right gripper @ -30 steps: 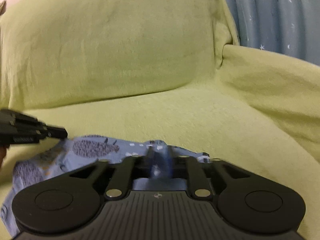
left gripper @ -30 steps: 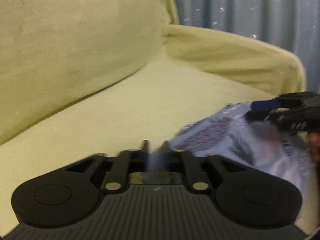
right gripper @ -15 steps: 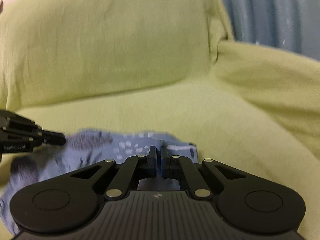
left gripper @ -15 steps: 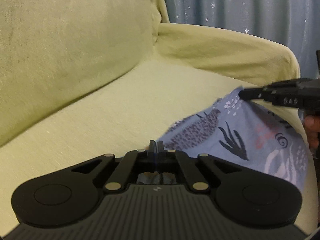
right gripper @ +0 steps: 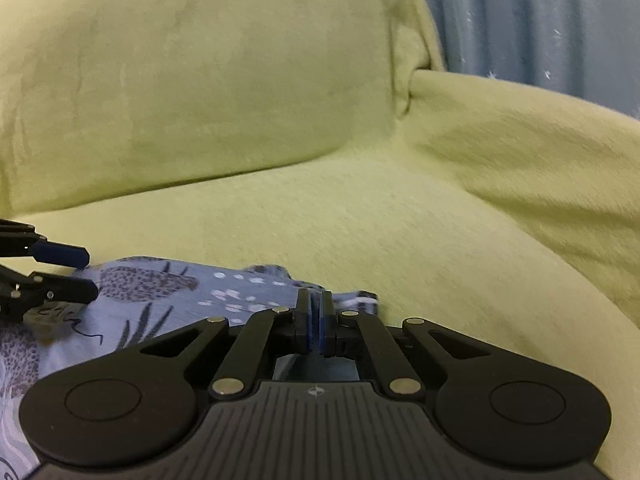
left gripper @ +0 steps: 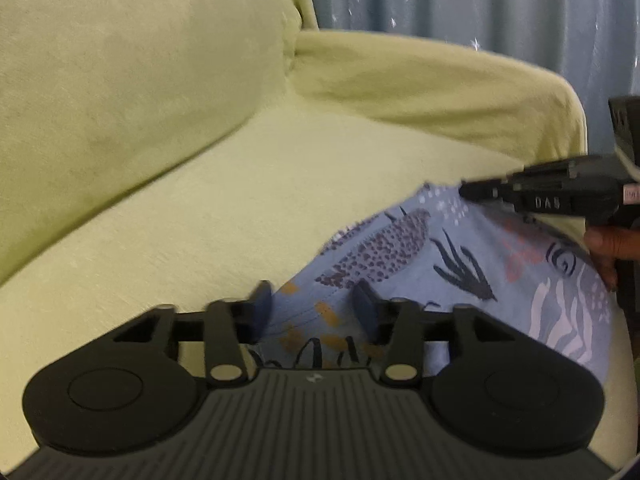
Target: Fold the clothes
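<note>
A blue patterned garment (left gripper: 460, 264) lies on the yellow-green sofa seat (left gripper: 280, 208). My left gripper (left gripper: 312, 304) is open, its fingers standing apart over the garment's near edge with cloth lying between them. It also shows at the left of the right wrist view (right gripper: 86, 272), open above the garment (right gripper: 168, 304). My right gripper (right gripper: 315, 320) is shut on the garment's far corner. In the left wrist view it reaches in from the right (left gripper: 468, 191), its tip on the cloth's upper edge.
The sofa backrest (right gripper: 200, 80) rises behind the seat and a padded armrest (right gripper: 540, 152) runs along the right. A grey-blue curtain with small white stars (left gripper: 500, 4) hangs behind the sofa. A hand (left gripper: 612, 248) holds the right gripper.
My left gripper has opened and let go of the garment edge it was pinching. The garment has settled flatter on the seat. My right gripper stays shut on its corner.
</note>
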{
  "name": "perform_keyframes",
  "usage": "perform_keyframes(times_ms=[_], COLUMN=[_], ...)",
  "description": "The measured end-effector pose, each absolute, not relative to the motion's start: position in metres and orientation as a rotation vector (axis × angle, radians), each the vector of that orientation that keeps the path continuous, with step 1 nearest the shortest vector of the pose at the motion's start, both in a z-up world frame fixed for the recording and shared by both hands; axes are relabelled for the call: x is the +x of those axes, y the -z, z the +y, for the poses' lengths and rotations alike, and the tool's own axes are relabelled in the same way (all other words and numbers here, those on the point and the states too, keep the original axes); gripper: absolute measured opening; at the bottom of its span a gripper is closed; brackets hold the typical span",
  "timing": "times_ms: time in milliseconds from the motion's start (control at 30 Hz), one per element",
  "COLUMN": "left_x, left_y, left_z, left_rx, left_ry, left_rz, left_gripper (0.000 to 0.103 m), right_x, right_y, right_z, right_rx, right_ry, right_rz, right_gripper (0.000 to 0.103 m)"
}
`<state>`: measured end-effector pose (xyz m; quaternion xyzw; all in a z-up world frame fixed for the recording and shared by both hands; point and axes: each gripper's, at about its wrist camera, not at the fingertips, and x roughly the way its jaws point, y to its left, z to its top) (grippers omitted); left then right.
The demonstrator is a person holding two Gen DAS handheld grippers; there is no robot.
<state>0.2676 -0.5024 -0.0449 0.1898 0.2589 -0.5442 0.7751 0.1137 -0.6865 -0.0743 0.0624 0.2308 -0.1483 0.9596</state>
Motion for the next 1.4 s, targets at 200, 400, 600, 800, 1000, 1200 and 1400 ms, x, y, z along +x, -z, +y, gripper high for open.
perform_keyframes(times_ms=[200, 400, 600, 800, 1000, 1200, 1400], left_x=[0.255, 0.258, 0.252, 0.242, 0.241, 0.244, 0.247], left_y=[0.050, 0.042, 0.044, 0.045, 0.036, 0.037, 0.035], left_z=[-0.497, -0.489, -0.508, -0.514, -0.506, -0.504, -0.512], left_rx=[0.467, 0.391, 0.447, 0.491, 0.444, 0.401, 0.437], left_ry=[1.153, 1.179, 1.246, 1.273, 1.259, 1.235, 1.180], left_rz=[0.515, 0.469, 0.471, 0.450, 0.419, 0.420, 0.400], left_gripper=[0.000, 0.004, 0.038, 0.002, 0.001, 0.001, 0.000], right_x=[0.110, 0.116, 0.124, 0.125, 0.123, 0.121, 0.118], right_y=[0.077, 0.080, 0.087, 0.088, 0.082, 0.073, 0.065], right_z=[-0.685, -0.672, -0.671, -0.672, -0.673, -0.675, -0.676], right_rx=[0.124, 0.129, 0.142, 0.141, 0.133, 0.129, 0.125], right_ry=[0.321, 0.201, 0.190, 0.197, 0.219, 0.239, 0.258], right_rz=[0.471, 0.499, 0.545, 0.550, 0.512, 0.455, 0.400], right_gripper=[0.012, 0.045, 0.046, 0.045, 0.003, 0.001, 0.000])
